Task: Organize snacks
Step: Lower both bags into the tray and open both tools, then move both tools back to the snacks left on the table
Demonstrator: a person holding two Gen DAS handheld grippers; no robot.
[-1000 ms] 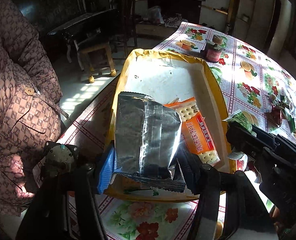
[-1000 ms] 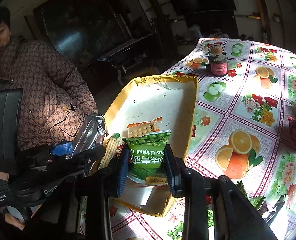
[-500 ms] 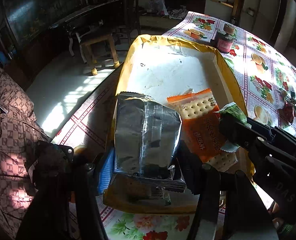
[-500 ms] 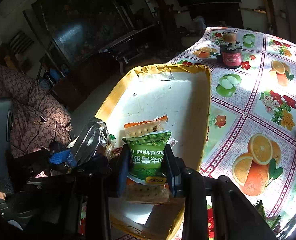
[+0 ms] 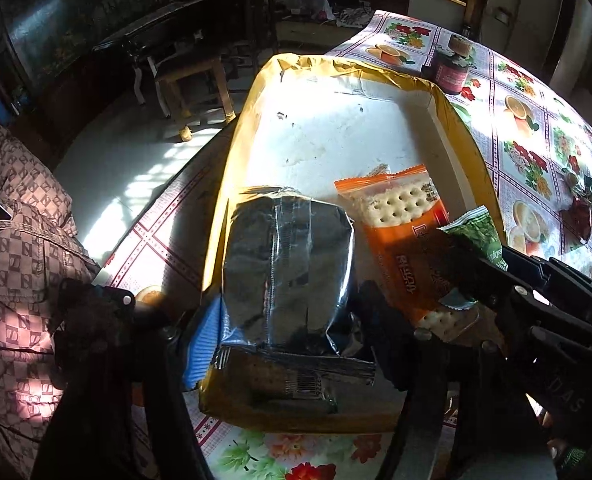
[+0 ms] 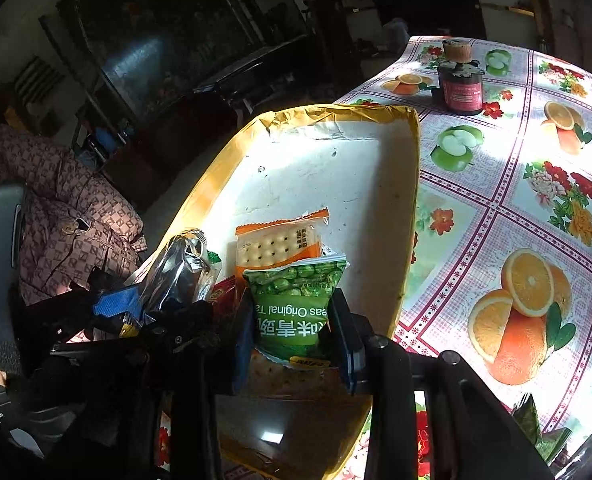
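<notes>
L gripper (image 5: pixel 286 320): jaws opening, silver foil bag (image 5: pixel 288 268) still between the blue pads, over near end of the yellow-rimmed tray (image 5: pixel 448 120). Bag's long axis runs along the fingers, sealed top pointing toward tray's far end.

R gripper (image 6: pixel 292 332): jaws opening w/ green pea packet (image 6: pixel 294 304) between them, pads at its sides; packet stands lengthwise along fingers, print upside down in right wrist view, over the orange cracker pack (image 6: pixel 280 240) lying in the tray. Dark jar (image 6: pixel 460 84) stands beyond on floral tablecloth (image 6: pixel 536 200).
</notes>
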